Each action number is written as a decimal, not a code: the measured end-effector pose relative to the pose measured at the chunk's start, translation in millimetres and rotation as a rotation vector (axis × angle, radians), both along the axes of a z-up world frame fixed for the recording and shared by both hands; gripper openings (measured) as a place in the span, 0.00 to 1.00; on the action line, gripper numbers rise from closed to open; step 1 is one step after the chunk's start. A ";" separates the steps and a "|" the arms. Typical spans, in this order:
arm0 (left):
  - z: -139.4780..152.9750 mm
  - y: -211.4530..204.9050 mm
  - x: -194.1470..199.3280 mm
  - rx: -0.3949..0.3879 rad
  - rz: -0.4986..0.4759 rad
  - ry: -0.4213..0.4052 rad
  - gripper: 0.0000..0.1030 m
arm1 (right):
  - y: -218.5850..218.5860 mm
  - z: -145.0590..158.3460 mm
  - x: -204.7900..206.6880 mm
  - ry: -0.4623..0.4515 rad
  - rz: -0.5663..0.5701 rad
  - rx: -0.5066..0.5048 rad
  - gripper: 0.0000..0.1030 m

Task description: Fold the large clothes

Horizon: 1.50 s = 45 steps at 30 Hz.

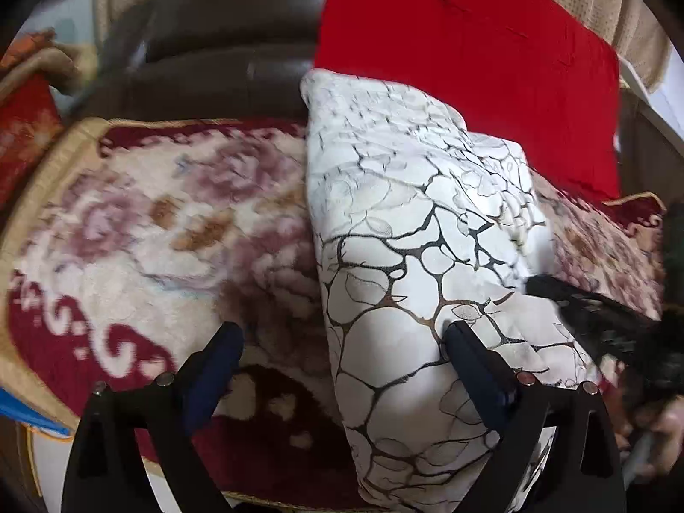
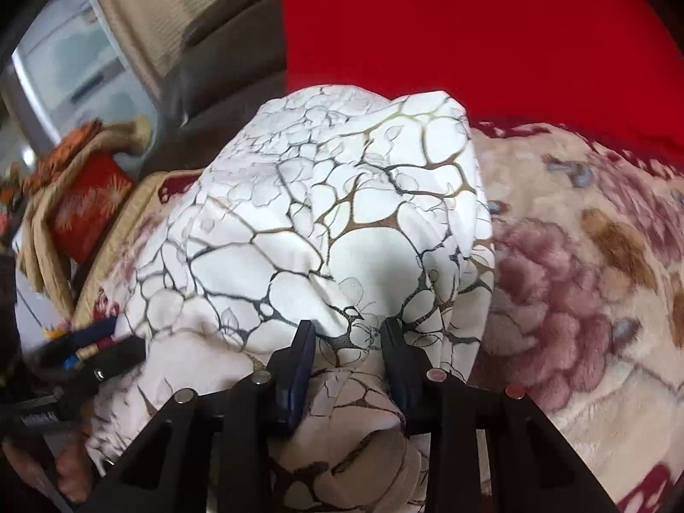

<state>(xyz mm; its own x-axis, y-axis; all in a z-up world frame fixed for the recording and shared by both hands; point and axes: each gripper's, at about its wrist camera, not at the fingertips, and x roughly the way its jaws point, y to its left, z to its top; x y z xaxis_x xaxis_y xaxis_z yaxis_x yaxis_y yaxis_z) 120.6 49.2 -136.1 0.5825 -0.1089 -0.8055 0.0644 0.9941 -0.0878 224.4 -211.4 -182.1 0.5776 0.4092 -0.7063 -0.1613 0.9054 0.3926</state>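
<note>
A white garment with a black and gold crackle print (image 1: 410, 231) lies bunched in a long strip on a floral blanket (image 1: 141, 222). It also fills the middle of the right wrist view (image 2: 325, 222). My left gripper (image 1: 342, 333) is open wide over the garment's left edge, one finger on the blanket and one on the cloth. My right gripper (image 2: 348, 329) is partly closed, with a fold of the white garment between its fingers. The right gripper shows at the right edge of the left wrist view (image 1: 598, 316).
A red cloth (image 1: 466, 55) lies behind the garment against a dark brown sofa back (image 1: 222, 51). A red and orange cushion (image 2: 85, 201) sits at the left. The blanket (image 2: 590, 265) spreads to the right.
</note>
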 end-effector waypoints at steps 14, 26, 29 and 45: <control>112.5 -9.1 -122.5 0.272 0.182 -0.280 0.94 | -15.3 129.0 -148.6 -0.315 -0.042 -0.043 0.68; 183.7 17.6 -211.5 0.259 0.306 -0.415 0.95 | -6.2 201.3 -250.1 -0.422 -0.059 -0.066 0.68; 193.0 23.0 -229.6 0.258 0.327 -0.439 0.95 | -3.5 206.6 -265.1 -0.426 -0.051 -0.058 0.68; 227.8 32.0 -295.7 0.294 0.374 -0.513 0.96 | 5.9 243.0 -327.7 -0.472 -0.055 -0.032 0.69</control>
